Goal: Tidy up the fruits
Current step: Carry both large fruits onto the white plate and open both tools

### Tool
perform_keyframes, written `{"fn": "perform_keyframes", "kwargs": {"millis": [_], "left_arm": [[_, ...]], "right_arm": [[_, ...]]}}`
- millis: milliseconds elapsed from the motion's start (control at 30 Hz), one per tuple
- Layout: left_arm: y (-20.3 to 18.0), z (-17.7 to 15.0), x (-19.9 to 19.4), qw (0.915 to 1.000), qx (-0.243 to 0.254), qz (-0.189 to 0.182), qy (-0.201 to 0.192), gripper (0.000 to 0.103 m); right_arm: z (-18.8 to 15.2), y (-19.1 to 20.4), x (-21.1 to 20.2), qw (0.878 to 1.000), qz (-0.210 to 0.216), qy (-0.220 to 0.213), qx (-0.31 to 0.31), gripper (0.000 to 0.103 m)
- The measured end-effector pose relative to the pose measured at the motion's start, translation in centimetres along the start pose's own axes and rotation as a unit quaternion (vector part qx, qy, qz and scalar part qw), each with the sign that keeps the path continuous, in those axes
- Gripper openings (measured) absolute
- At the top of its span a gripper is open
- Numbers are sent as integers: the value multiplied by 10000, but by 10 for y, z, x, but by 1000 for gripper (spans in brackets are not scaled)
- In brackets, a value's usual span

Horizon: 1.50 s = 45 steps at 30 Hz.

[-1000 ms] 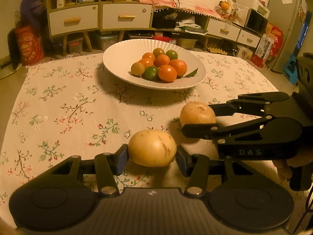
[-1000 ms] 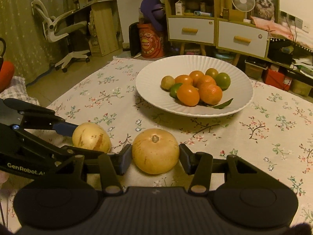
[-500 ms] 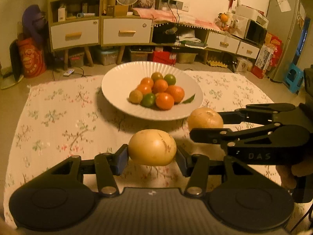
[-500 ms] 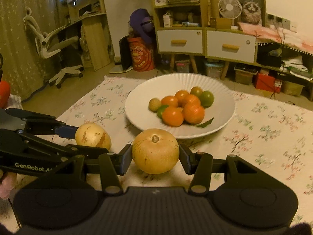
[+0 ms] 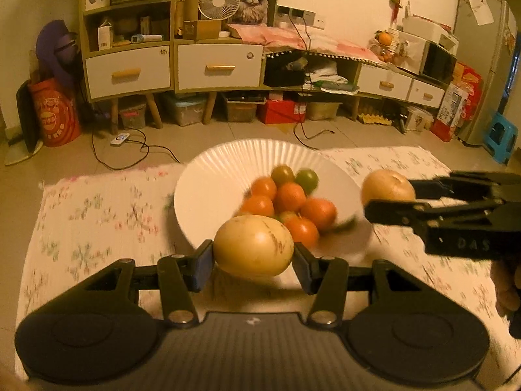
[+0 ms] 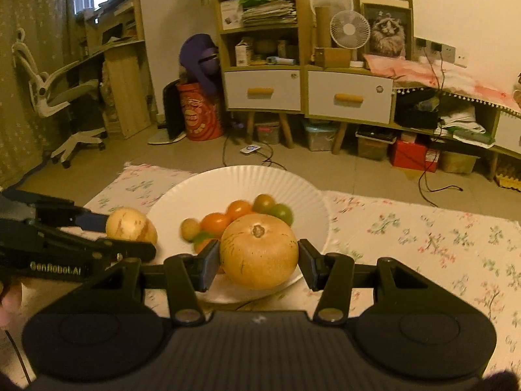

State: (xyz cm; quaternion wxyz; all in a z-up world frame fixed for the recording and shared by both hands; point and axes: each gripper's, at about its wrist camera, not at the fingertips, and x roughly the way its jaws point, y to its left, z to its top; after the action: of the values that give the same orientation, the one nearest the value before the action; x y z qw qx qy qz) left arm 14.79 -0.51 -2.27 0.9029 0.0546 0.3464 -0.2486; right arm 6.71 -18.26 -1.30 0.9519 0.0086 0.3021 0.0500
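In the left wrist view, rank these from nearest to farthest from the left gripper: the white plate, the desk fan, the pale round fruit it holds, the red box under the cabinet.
1. Pale round fruit, clamped in the left gripper.
2. White plate, just beyond on the tablecloth.
3. Red box, on the floor under the cabinet.
4. Desk fan, atop the cabinet by the wall.

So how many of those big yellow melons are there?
2. One melon sits clamped in the left gripper, the other melon in the right gripper, both near the white plate.
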Motion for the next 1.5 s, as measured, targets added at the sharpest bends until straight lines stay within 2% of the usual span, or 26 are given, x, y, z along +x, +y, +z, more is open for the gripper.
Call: {"fn": "perform_keyframes", "kwargs": {"millis": [300, 633, 800, 1200, 1500], "left_arm": [[10, 32, 39, 10000, 26, 80, -20, 57], [17, 36, 68, 9996, 3, 188, 197, 57], [25, 39, 71, 9995, -262, 77, 167, 57], [29, 42, 72, 9993, -345, -37, 156, 57], [26, 44, 64, 9995, -308, -88, 51, 60]], "right_arm": [[5, -12, 23, 10000, -77, 59, 0, 48], [3, -19, 38, 9998, -45, 199, 25, 48], [2, -19, 40, 9997, -28, 227, 62, 48], [8, -23, 43, 9996, 5, 259, 75, 48], [16, -24, 36, 9998, 44, 123, 156, 50]]}}
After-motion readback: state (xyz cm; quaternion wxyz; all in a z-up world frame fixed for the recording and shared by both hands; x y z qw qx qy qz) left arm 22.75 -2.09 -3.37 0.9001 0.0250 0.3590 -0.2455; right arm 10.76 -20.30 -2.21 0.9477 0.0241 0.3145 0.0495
